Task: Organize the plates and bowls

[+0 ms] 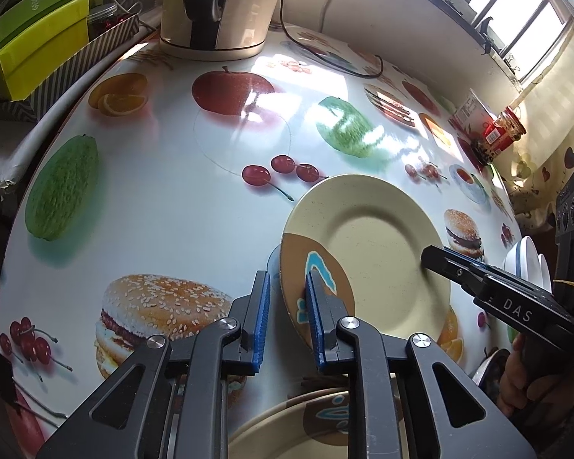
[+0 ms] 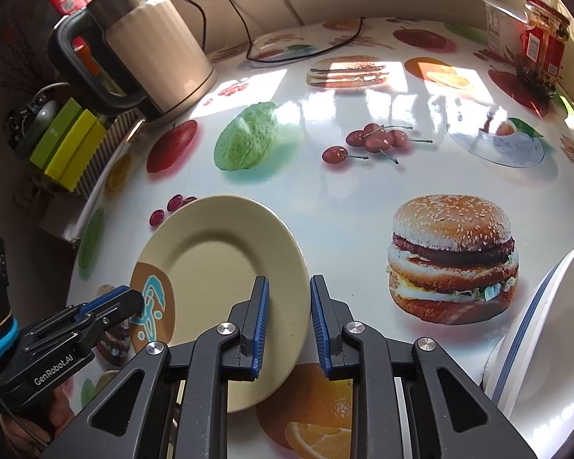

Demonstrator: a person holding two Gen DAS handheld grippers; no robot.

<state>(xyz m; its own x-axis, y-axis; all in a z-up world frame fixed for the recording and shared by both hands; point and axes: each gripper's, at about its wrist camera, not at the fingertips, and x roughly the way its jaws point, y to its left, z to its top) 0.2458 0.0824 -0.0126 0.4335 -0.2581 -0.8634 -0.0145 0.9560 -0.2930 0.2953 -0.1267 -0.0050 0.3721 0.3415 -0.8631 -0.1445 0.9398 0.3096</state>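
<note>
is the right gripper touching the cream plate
Touching. In the right wrist view the right gripper has the cream plate rim between its blue pads, and the left pad lies against the plate's upper face.

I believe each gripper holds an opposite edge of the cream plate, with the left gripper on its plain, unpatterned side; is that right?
Not quite. The left gripper holds the cream plate at its brown patch with the blue design, not on the plain side, as the right wrist view shows. The right gripper does hold the opposite, plain edge.
</note>
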